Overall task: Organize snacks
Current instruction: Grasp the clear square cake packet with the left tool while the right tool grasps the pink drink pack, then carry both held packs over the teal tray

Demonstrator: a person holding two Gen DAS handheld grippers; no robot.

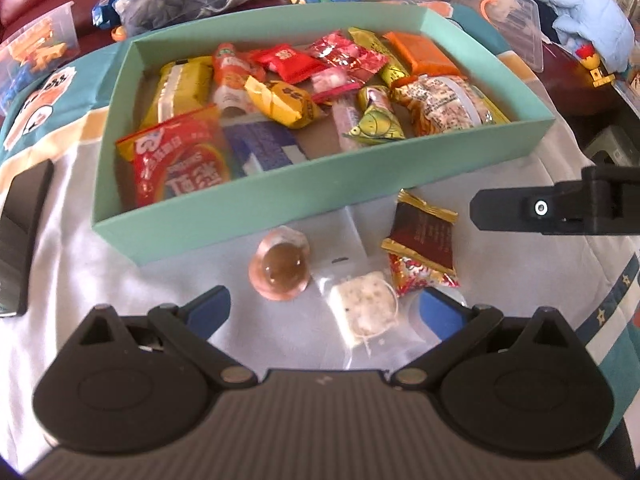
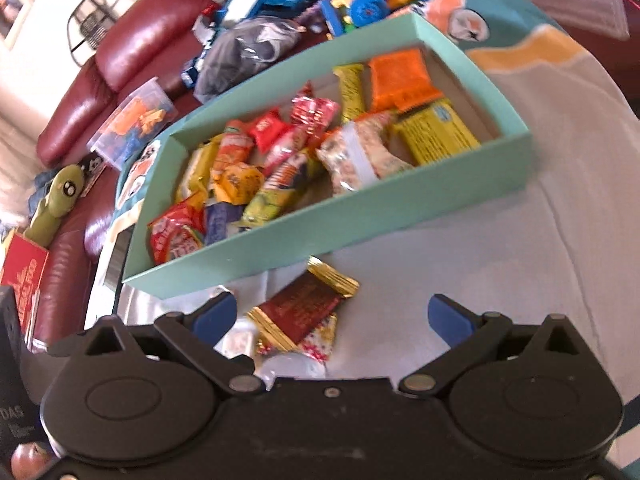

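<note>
Four snacks (image 1: pixel 422 240) beside teal box (image 1: pixel 280 196), grippers (image 1: pixel 324 312) spread

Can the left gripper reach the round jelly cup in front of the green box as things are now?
Probably yes. The left gripper is open, and the jelly cup lies on the cloth just ahead of its left finger, with nothing between them. The green box stands behind it.

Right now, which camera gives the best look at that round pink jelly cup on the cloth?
The left wrist view: the jelly cup sits whole and unblocked, ahead of the open left gripper. The right wrist view does not clearly show it.
</note>
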